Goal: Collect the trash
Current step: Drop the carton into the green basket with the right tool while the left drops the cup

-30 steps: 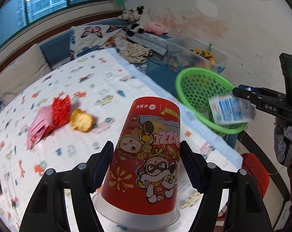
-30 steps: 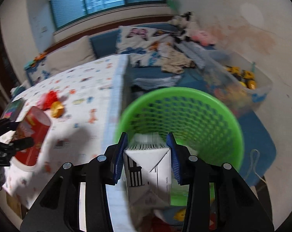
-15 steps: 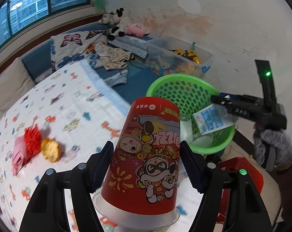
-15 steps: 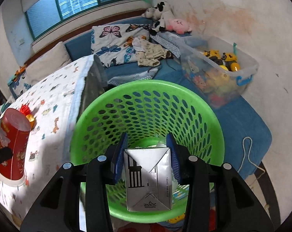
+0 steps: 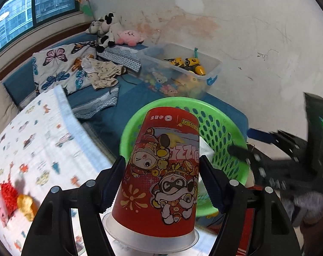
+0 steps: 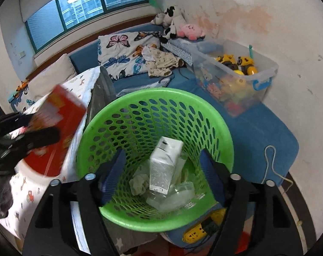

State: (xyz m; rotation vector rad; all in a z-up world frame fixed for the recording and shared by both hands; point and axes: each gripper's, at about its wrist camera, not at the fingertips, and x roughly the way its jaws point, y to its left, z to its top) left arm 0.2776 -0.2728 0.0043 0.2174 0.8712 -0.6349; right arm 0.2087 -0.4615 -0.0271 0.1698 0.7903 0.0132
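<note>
In the left wrist view, a red crumpled wrapper (image 5: 7, 194) and a golden ball of foil (image 5: 27, 207) lay on the cartoon-print sheet (image 5: 33, 140), far to the left of the green basket (image 5: 223, 128). The left gripper (image 5: 161, 177) was clenched on an upside-down red paper cup (image 5: 161, 170) with cartoon figures and a clear lid at its lower end; both pads pressed its sides, and the cup sat in front of the basket, covering much of its mouth. Behind the basket stood a clear toy bin (image 5: 182, 68), with plush toys (image 5: 118, 34) farther back against the stained wall. To the right of the basket the right gripper (image 5: 242, 143) showed blurred, its fingers spread apart and nothing between them.

In the right wrist view, the cup (image 6: 54, 128) appeared blurred in the left gripper (image 6: 33, 128) to the left of the basket (image 6: 155, 98), above the edge of the sheet-covered bed (image 6: 29, 192). The right gripper (image 6: 161, 170) hung released over the basket's mouth, its blue pads wide apart on either side of a white milk carton (image 6: 163, 166). The carton stood tilted inside the basket, touching neither pad, beside crumpled paper (image 6: 138, 183) and a clear plastic container (image 6: 174, 196) on the bottom. To the right of the basket the toy bin (image 6: 236, 74) rested on a blue mat (image 6: 268, 136).
</note>
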